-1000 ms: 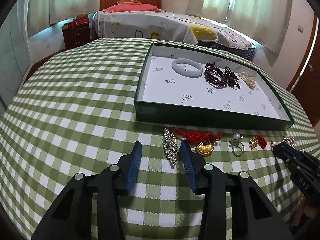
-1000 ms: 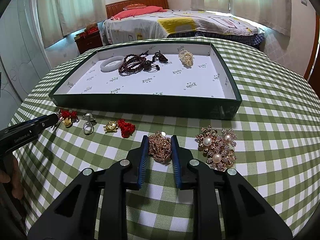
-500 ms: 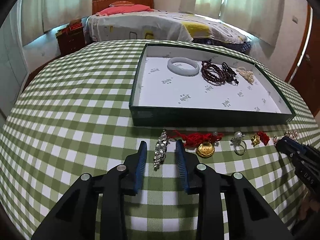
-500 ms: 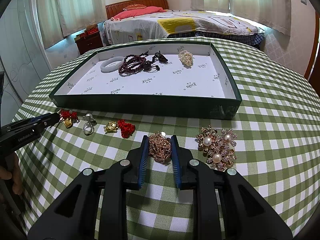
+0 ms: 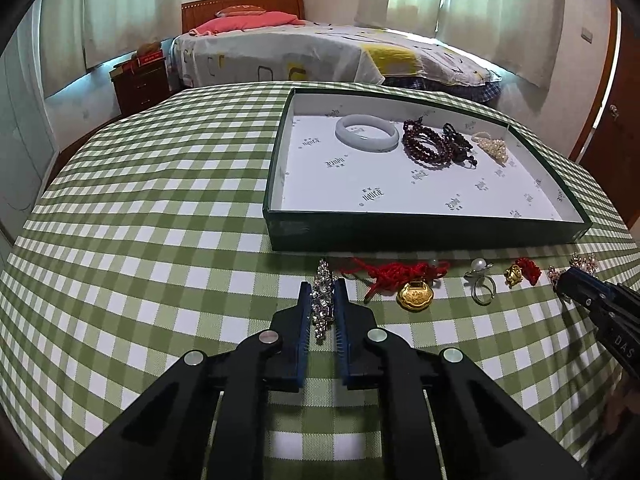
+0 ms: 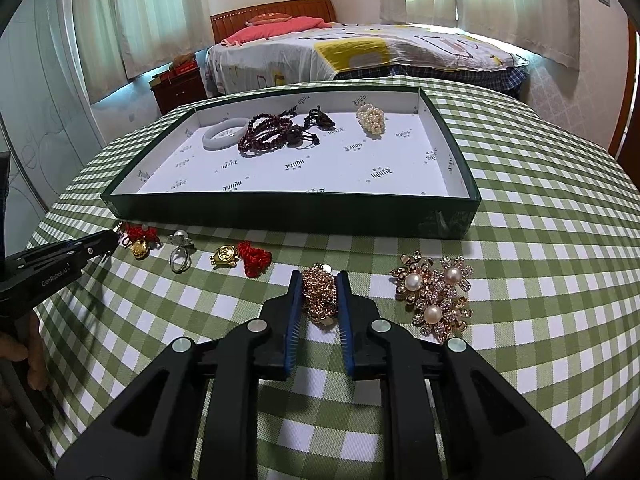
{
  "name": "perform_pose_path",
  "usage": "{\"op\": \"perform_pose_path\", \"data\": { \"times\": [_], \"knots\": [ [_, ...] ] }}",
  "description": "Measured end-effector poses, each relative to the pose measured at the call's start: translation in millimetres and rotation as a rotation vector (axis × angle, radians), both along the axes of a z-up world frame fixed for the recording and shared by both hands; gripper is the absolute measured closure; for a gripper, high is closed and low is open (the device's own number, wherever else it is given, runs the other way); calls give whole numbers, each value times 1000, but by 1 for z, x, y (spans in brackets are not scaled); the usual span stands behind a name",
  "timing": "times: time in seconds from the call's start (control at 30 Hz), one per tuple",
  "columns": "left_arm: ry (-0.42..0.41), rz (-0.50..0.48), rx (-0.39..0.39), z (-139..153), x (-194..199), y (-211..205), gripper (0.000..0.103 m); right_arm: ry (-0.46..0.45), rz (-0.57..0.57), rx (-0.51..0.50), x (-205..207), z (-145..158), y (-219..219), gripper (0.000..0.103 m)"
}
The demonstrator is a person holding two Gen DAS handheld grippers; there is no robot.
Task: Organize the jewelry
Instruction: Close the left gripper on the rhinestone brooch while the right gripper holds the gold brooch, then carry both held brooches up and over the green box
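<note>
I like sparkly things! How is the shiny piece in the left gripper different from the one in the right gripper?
The silver rhinestone piece is long, thin and silvery; the gold chain bundle is rounder, bunched up and rose-gold. The silver rhinestone piece sits beside the red cord with a gold lock; the gold chain bundle lies next to the pearl flower brooches. Both lie on the checked tablecloth, in front of the green tray, between gripper jaws.

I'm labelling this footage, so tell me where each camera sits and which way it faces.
Left wrist: on the left tool, angled down over the checked table, shut on the crystal brooch; right tool shows at the right edge.
Right wrist: on the right tool, closing on the gold chain; left tool and fingers show at left.
Both share the green tray and the bed.
</note>
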State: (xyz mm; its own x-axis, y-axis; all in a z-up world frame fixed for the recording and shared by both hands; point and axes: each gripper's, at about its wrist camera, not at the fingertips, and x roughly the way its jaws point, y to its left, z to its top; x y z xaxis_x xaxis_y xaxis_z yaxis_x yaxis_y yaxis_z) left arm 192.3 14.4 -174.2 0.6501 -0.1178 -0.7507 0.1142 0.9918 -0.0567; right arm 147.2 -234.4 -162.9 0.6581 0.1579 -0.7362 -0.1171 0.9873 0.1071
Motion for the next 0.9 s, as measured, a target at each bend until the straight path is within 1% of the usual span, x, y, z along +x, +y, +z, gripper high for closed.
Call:
{"op": "perform_pose_path", "data": {
  "times": [0.63, 0.9],
  "knots": [
    [-32, -16, -15, 14, -11, -4, 91, -50, 2, 24, -10, 12, -1, 88],
    [-62, -23, -31, 27, -14, -7, 91, -94, 11, 33, -17, 30, -2, 88]
  ]
}}
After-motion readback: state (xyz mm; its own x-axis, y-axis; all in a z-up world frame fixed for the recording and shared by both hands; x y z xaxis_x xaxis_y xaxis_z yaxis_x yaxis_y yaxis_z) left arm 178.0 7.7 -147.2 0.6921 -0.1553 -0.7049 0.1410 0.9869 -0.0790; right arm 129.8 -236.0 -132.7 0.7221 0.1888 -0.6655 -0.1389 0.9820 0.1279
